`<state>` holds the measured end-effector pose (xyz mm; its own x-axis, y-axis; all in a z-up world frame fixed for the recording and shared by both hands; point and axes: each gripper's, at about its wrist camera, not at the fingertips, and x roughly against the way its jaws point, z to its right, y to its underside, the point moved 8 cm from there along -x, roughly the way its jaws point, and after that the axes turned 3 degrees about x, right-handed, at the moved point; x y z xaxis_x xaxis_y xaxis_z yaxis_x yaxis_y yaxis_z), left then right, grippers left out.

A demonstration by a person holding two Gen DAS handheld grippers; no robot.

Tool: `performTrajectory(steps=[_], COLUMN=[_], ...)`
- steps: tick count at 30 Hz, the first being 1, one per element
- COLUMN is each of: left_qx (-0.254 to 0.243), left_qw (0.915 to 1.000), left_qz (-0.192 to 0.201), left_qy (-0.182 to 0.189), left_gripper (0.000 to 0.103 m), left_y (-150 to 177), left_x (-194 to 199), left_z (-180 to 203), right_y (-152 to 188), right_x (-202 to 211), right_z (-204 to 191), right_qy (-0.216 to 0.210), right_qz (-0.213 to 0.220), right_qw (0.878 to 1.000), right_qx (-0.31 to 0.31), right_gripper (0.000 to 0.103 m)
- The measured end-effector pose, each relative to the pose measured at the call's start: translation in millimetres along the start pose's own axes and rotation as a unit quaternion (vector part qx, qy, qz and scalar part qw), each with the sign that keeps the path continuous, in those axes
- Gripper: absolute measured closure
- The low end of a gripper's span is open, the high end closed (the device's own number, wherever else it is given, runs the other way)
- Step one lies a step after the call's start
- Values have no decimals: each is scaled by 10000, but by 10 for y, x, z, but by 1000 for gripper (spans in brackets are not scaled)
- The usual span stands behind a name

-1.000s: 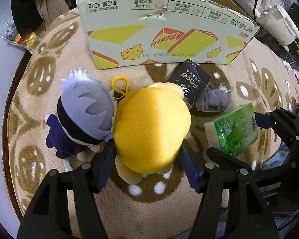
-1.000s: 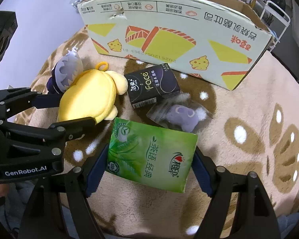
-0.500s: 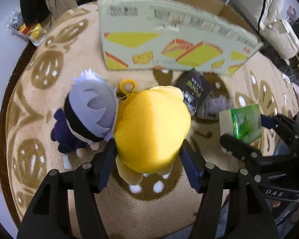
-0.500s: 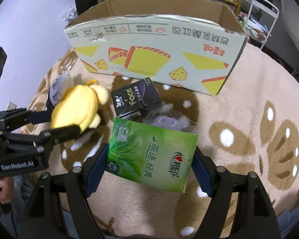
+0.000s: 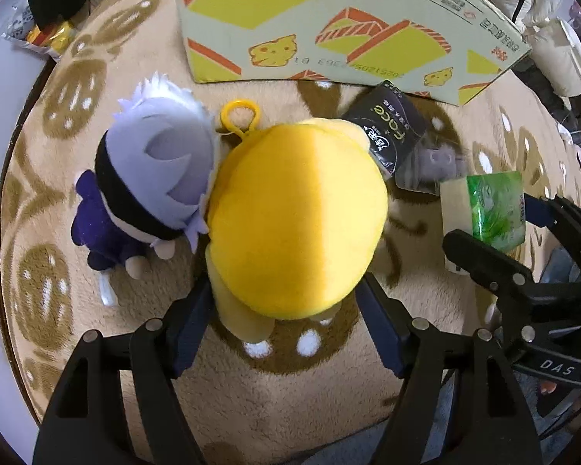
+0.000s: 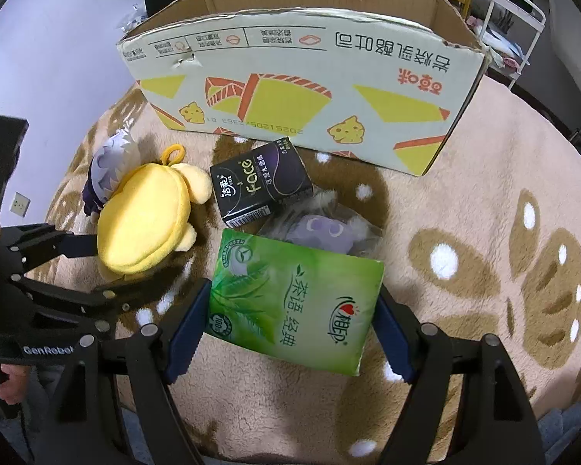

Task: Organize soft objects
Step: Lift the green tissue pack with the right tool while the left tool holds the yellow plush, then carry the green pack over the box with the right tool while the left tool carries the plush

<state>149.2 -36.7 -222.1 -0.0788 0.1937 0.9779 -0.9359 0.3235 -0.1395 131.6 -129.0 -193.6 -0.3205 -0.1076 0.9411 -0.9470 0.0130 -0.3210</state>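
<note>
My left gripper (image 5: pixel 286 306) is shut on a yellow plush toy (image 5: pixel 298 213), held just above the rug; the toy also shows in the right wrist view (image 6: pixel 143 221). My right gripper (image 6: pixel 290 317) is shut on a green tissue pack (image 6: pixel 294 302), seen from the left wrist view (image 5: pixel 488 205) too. A grey-haired plush doll (image 5: pixel 151 178) lies left of the yellow toy. A black tissue pack (image 6: pixel 259 186) and a bagged purple plush (image 6: pixel 325 232) lie on the rug in front of the open cardboard box (image 6: pixel 310 77).
A round beige rug (image 6: pixel 484 213) with brown patterns covers the table. The box (image 5: pixel 348 27) stands at its far side. Snack bags (image 5: pixel 38 35) lie off the far left edge. A white rack (image 6: pixel 519 19) stands behind the box.
Both grippers keep their hold. The left gripper with the yellow toy has moved closer to the box. The right gripper has lifted the green pack a little and moved forward.
</note>
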Motion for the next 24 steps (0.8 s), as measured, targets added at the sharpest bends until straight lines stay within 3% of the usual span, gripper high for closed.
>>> performTrajectory(steps=[3,5,8,15,19,24], left_qx=[-67,-80,-105,-187,-290,-266], left_qw=[9999,9998,9995,9946,9831,9670], left_qz=[67,133,219,958,1684,2429], left_qy=[-66,-143,-221,-353,-653,-728], left_gripper=[34,46,54,57,57,57], left_y=[-18,-36,-46,-70,-135,-277], left_x=[-29,-51,-65,298,650,1058], left_z=[44,46,23,81,127,130], right_y=[-11,-14,-9,-100,-194,-394], right_x=[10,11,43,272,488,789], right_z=[14,26,51,88,146,246], right_qy=[-19,-32,-59,-105,-165,-207], right_qz=[17,21,42,410,794,1361], right_qw=[10000,10000,10000,9991,9966,9901], right_qx=[-20,-28,-42,-77,-167,-266], right_gripper=[20,20,20,20,20,20])
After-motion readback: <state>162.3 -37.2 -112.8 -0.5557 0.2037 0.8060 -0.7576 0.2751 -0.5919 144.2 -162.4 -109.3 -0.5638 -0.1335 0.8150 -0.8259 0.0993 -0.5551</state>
